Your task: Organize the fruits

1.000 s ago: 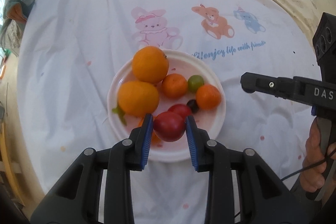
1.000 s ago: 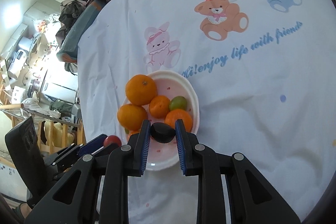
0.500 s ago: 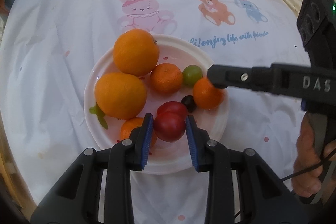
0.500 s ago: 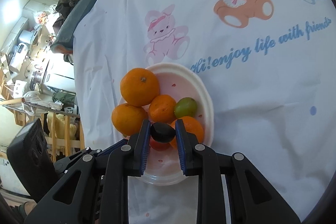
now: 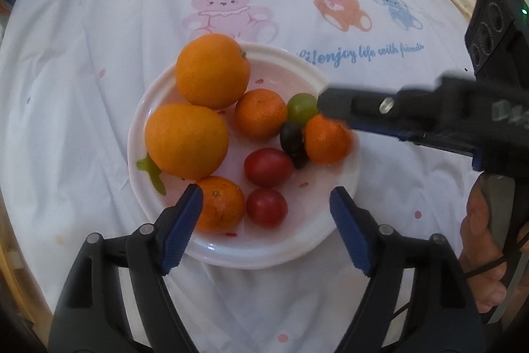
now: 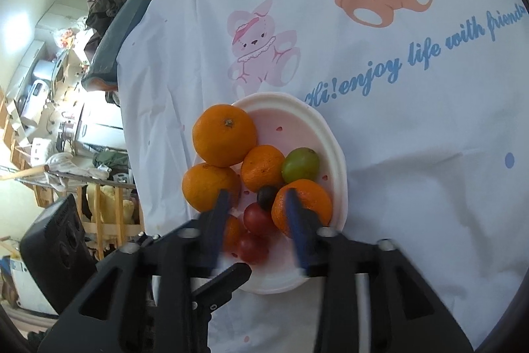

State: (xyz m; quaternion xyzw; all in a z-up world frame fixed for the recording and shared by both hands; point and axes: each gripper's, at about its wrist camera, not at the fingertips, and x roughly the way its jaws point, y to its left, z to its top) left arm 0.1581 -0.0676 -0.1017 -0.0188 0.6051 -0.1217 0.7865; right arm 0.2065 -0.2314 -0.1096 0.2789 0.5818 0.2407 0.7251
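Note:
A white plate [image 5: 274, 250] on the printed cloth holds two big oranges [image 5: 211, 70], three small mandarins [image 5: 261, 113], a green grape [image 5: 301, 108], dark grapes [image 5: 291, 136] and two red cherry tomatoes [image 5: 267, 207]. My left gripper [image 5: 264, 217] is open over the plate's near edge, astride the nearer tomato, holding nothing. My right gripper [image 6: 258, 214] is open just above the plate, with a dark grape [image 6: 266, 196] lying free between its fingertips; in the left wrist view its finger [image 5: 363, 103] reaches over the plate's right rim.
The white cloth with bunny [image 5: 224, 5] and bear [image 5: 340, 2] prints covers the round table. In the right wrist view, piled clothes [image 6: 132, 5] and cluttered furniture [image 6: 59, 128] lie beyond the table's left edge. A hand [image 5: 486, 247] holds the right gripper.
Both grippers have opened. The left let its red tomato go onto the plate; the right let its dark grape go beside the mandarin. Both moved closer over the plate.

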